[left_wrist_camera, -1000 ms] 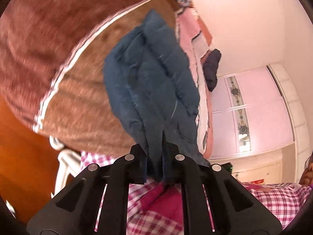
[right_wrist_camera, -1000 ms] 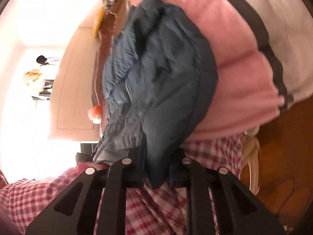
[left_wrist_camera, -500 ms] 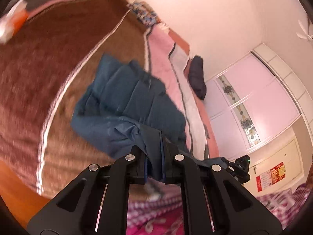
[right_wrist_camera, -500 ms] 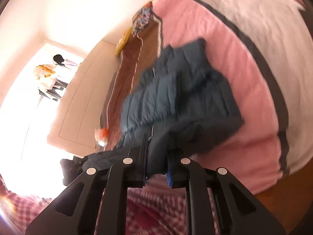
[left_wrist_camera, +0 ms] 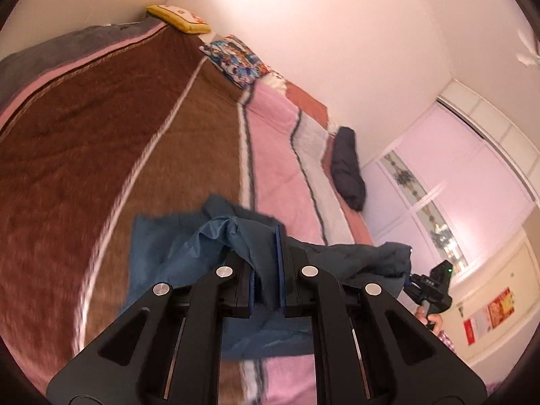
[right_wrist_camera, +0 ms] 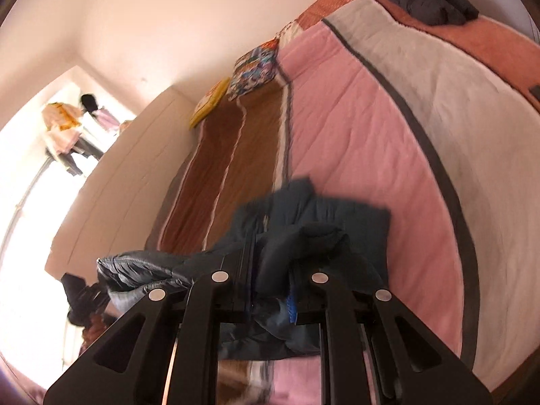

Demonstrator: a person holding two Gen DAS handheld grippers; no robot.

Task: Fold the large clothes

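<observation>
Blue padded jacket (left_wrist_camera: 216, 253) bunched low centre of both wrist frames, strung between the two grippers over striped bedspread (left_wrist_camera: 101, 141). Left gripper (left_wrist_camera: 266, 270) clamped nearly closed on thin fold of jacket fabric. Right gripper (right_wrist_camera: 270, 280) pinched on thicker puffy wad of same jacket (right_wrist_camera: 303, 236), jaws slightly apart around it. Dark bundle (left_wrist_camera: 347, 168) right of centre on bed, two pillows (left_wrist_camera: 236, 60) upper centre by wall.
</observation>
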